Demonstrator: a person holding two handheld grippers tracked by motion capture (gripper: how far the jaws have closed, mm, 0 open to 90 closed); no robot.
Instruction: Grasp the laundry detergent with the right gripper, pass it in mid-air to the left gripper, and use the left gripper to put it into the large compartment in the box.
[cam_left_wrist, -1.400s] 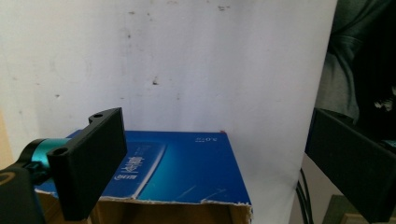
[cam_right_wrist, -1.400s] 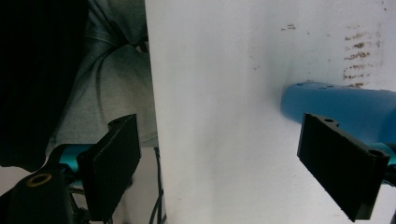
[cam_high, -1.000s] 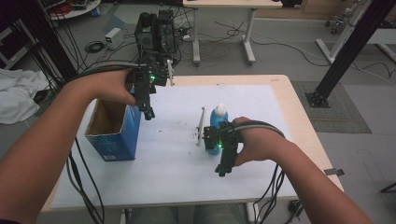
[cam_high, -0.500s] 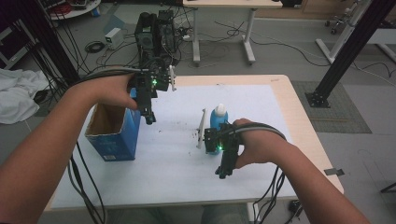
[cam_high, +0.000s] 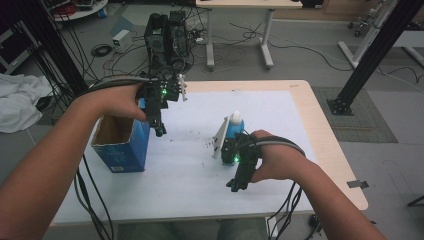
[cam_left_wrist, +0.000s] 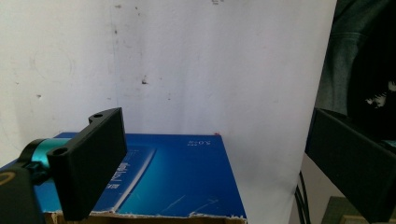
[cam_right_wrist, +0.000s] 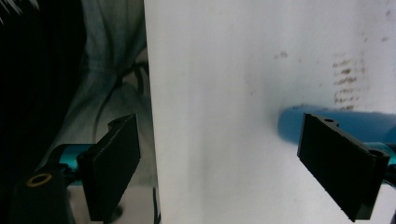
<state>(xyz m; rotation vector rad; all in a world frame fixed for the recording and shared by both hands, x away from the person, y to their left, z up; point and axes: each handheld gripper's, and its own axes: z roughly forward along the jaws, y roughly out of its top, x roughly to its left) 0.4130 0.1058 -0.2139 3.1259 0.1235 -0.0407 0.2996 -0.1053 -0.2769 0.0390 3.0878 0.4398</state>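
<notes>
left gripper (cam_high: 159, 131): jaws apart above the box's right rim | blue cardboard box (cam_high: 120, 145): left on table, open, torn edge, inside looks bare | right gripper (cam_high: 234, 186): jaws apart, nothing held, blue bottle (cam_high: 235, 128) just beyond hand

Beyond the table's wooden edge (cam_high: 320, 120) a black computer tower (cam_high: 167, 30) stands on the grey floor amid loose cables (cam_high: 240, 47), a white-legged desk (cam_high: 239, 30) behind it, a black metal frame leg (cam_high: 372, 50) at the right and a white cloth heap (cam_high: 17, 102) at the left.
</notes>
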